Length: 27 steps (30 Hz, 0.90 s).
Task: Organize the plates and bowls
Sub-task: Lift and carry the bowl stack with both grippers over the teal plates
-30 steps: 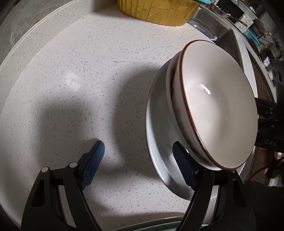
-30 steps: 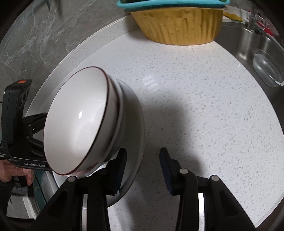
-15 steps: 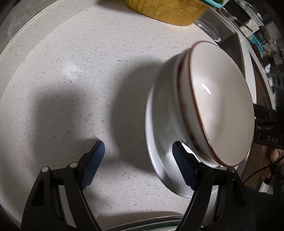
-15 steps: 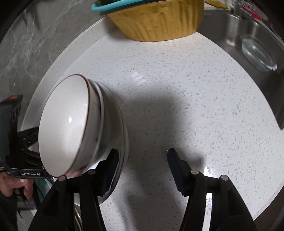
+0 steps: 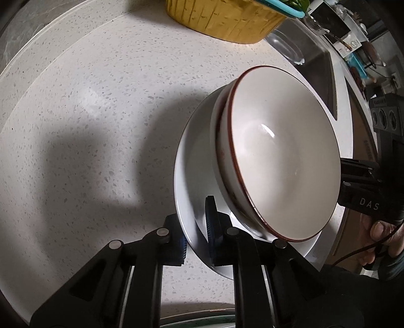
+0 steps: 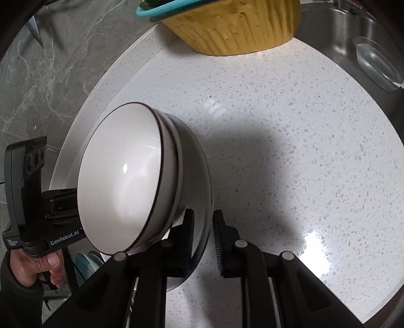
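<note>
On the speckled desk (image 5: pixel 88 126), both grippers pinch one white plate by opposite edges, with two nested bowls riding on it.

The left gripper (image 5: pixel 195 234) has clamped the plate (image 5: pixel 192 161) rim at 6 o'clock in its view; the right gripper's (image 6: pixel 203 239) jaws are closing with the rim between the pads, which appear to press on it. The bowls (image 5: pixel 282 156), the top one red-brown at the lip, sit loose on the plate. The yellow basket (image 5: pixel 222 20) stands at 12 o'clock, the sink (image 6: pixel 353 32) near 1. The risk is that an uneven lift tilts the plate and slides the bowls off, since only the thin, glossy rim is held. A second ago both grippers stood wide open beside the plate; now both have closed in on it.
</note>
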Available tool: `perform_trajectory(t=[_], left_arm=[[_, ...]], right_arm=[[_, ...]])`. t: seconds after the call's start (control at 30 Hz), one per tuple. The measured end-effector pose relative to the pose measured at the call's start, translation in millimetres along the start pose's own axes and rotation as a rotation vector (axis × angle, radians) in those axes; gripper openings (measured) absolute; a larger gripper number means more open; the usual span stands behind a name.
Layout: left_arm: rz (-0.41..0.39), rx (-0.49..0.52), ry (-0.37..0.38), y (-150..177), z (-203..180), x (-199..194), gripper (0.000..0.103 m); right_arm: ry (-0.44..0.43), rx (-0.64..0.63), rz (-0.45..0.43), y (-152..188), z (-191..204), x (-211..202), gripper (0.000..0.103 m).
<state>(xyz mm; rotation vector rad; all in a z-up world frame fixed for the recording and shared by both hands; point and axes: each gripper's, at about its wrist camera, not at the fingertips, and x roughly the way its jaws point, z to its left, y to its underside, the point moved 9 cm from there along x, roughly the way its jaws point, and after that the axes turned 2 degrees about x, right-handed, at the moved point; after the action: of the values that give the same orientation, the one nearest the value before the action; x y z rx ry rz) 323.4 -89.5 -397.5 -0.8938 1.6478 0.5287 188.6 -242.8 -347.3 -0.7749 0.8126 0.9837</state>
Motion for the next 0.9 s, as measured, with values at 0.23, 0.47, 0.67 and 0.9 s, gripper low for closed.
perform_trajectory(t=[0.23,0.47,0.67,0.9], left_arm=[[-0.007,0.012,-0.014,7,-1,-5,0.011],[-0.003,0.014,-0.009,7,-10,-5,0.010],[-0.012,0.012,-0.008,5,-12,-14,0.010],[-0.029,0.015,-0.014,4,-15,-35,0.011]], right_arm=[[0.034,-0.015,0.007,0,10,5,0.015],[0.064,-0.027,-0.001,2,13,4,0.015],[0.068,-0.034,-0.009,3,13,-4,0.015],[0.068,-0.050,-0.022,1,20,-19,0.015]])
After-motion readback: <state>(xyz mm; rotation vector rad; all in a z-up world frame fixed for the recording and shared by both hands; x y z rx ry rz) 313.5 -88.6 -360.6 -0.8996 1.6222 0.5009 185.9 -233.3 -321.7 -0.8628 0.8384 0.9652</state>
